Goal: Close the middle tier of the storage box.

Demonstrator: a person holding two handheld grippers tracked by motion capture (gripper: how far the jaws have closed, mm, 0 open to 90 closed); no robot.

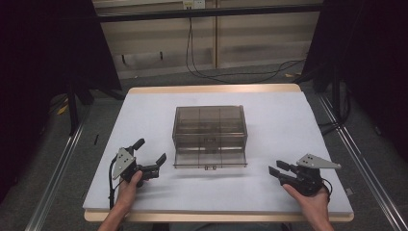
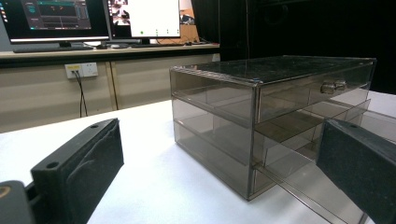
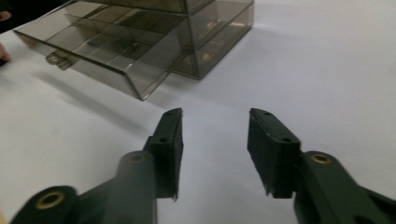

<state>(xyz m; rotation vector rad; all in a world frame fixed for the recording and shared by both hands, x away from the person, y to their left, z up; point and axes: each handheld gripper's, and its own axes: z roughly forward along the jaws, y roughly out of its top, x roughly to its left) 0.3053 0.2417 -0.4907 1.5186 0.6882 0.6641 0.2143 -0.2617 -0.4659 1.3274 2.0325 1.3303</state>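
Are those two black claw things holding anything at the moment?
No. Both the left hand-held gripper and the right hand-held gripper are open and empty, resting on the table either side of the smoky plastic drawer box.

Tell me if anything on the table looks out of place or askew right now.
One thing: the bottom drawer of the smoky clear drawer box is pulled out toward the person, while the upper drawer sits flush. It looks empty. Both tongs, left and right, rest open on the white table, clear of the box.
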